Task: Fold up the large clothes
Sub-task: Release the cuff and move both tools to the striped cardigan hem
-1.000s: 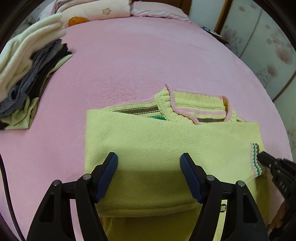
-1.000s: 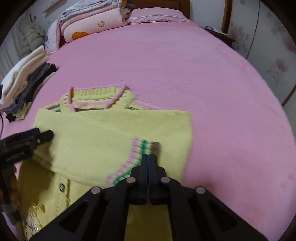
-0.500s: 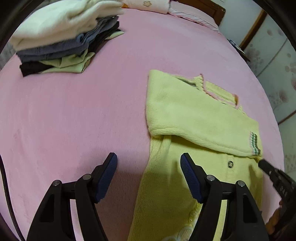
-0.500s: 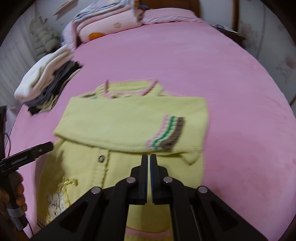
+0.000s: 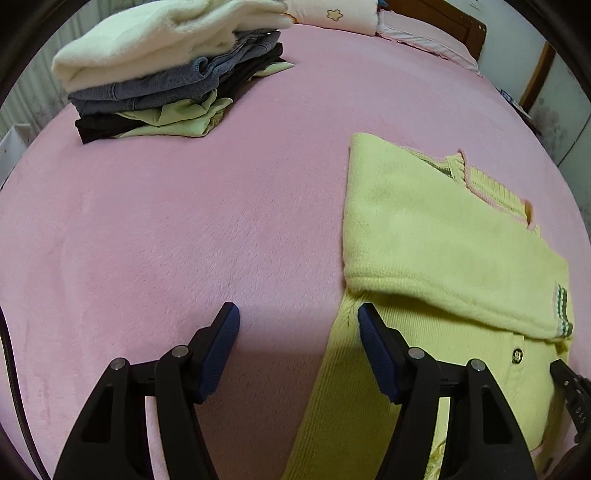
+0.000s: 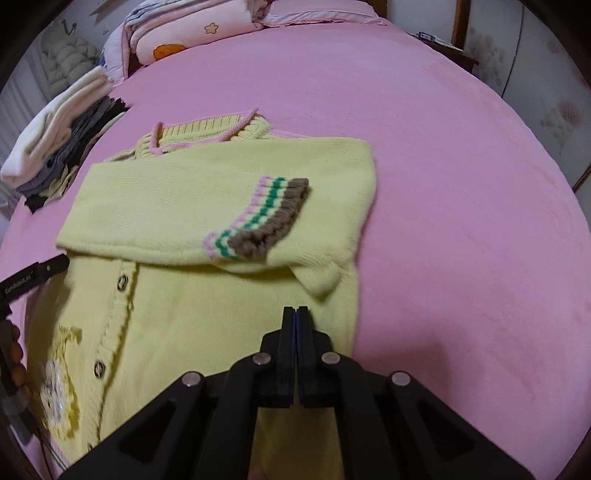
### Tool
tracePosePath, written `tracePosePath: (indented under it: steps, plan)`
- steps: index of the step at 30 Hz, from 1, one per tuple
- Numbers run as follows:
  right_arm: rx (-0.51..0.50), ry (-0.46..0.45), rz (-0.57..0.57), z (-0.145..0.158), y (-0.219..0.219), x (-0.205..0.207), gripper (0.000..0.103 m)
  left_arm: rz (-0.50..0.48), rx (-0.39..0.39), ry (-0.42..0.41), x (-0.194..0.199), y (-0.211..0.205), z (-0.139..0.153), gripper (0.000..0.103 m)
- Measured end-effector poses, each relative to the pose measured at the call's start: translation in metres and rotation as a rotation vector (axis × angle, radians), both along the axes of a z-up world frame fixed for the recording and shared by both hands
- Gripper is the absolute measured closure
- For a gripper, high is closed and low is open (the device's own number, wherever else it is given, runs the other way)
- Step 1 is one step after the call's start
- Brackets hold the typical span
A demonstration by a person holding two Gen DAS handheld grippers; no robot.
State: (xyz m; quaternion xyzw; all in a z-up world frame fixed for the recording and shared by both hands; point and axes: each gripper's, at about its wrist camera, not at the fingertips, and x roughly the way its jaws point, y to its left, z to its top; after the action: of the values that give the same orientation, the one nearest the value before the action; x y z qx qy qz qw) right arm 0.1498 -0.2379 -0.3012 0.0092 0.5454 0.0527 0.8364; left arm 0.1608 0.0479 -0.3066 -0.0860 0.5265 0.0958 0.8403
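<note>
A yellow knit cardigan [image 6: 207, 302] lies flat on the pink bed, front up, with both sleeves folded across its chest. The upper sleeve ends in a pink, green and brown striped cuff [image 6: 258, 218]. The cardigan also shows in the left wrist view [image 5: 436, 236]. My left gripper [image 5: 298, 315] is open and empty, hovering over the cardigan's left edge and the bedspread. My right gripper [image 6: 296, 312] is shut and empty, just above the cardigan body, below the folded sleeves. Its tip shows at the left wrist view's right edge [image 5: 569, 380].
A stack of folded clothes [image 5: 170, 66], white on top, sits at the far left of the pink bedspread [image 5: 147, 229]; it also shows in the right wrist view [image 6: 59, 136]. Folded quilts and pillows [image 6: 184, 29] lie at the headboard. A wall and door stand to the right.
Both grippers pulled back toward the hem. The right gripper let go of the striped cuff, which now lies on the folded sleeves. The left gripper swung left off the cardigan.
</note>
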Motion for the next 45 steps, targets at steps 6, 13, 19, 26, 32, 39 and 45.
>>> tracePosePath:
  steps: [6,13,19,26,32,39,45]
  plan:
    - [0.057,0.013,0.012,0.027,-0.006,-0.009,0.103,-0.017,-0.006,0.042,-0.008,-0.002,0.026,0.036]
    - [0.1,-0.023,0.05,0.08,0.002,-0.023,0.101,-0.049,0.04,0.006,-0.038,-0.017,0.093,0.022]
    - [0.115,-0.076,0.115,0.13,0.01,-0.035,0.089,-0.072,0.018,-0.014,-0.054,-0.033,0.149,0.019]
    - [0.127,-0.178,0.131,0.178,0.012,-0.057,0.069,-0.157,-0.062,-0.059,-0.072,-0.049,0.187,0.013]
    - [0.107,-0.231,0.099,0.191,0.017,-0.08,0.069,-0.229,-0.133,-0.115,-0.089,-0.052,0.196,0.013]
    - [0.104,-0.292,0.045,0.2,0.029,-0.117,0.069,-0.28,-0.131,-0.108,-0.114,-0.046,0.198,0.013]
    - [0.103,-0.362,-0.007,0.209,0.038,-0.155,0.069,-0.265,-0.129,-0.105,-0.139,-0.019,0.193,0.013]
